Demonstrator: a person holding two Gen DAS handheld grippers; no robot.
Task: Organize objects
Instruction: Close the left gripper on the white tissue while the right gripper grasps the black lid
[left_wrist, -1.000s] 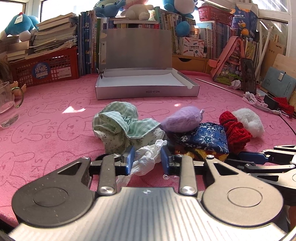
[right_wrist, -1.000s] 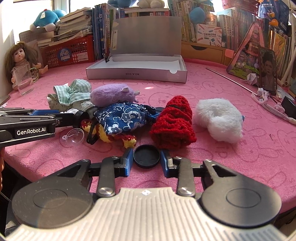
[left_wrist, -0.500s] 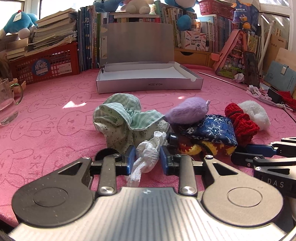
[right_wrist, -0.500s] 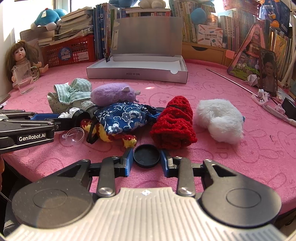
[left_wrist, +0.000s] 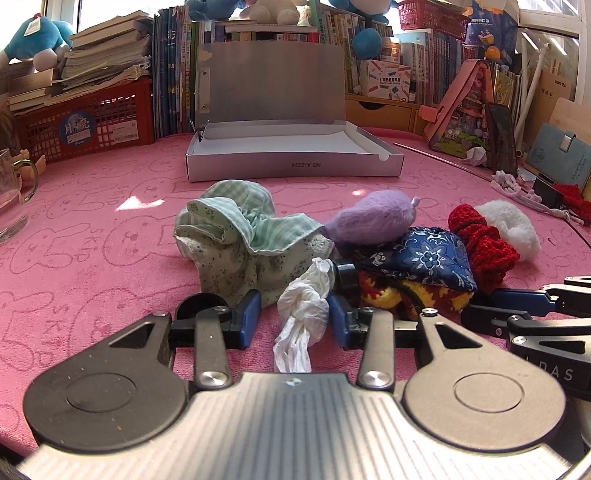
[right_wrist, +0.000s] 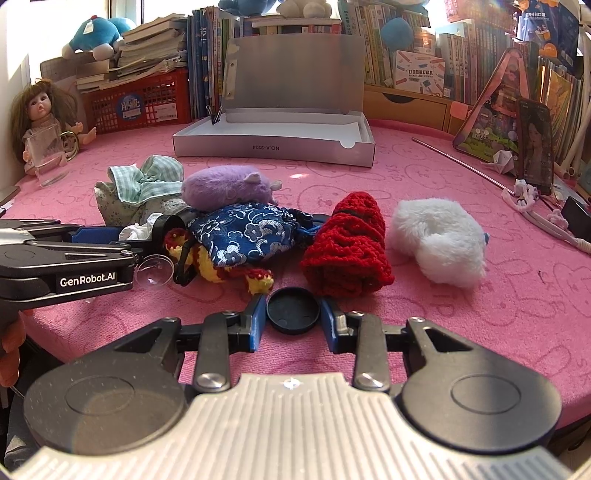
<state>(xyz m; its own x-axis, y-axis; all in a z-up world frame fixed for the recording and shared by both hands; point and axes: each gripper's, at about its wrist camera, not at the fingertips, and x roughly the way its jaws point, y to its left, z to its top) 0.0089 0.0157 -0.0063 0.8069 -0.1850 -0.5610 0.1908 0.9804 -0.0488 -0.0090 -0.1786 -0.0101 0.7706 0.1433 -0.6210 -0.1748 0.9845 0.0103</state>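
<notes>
With both jaws just easing open, the left gripper (left_wrist: 293, 317) frees a crumpled white tissue (left_wrist: 303, 310) between them, the right gripper (right_wrist: 293, 314) a round black plastic cap (right_wrist: 293, 309); next comes choosing fresh items.

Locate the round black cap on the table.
In the right wrist view, the black cap lies on the pink table cover between the right tool's blue pads, just in front of the red knitted piece.
</notes>
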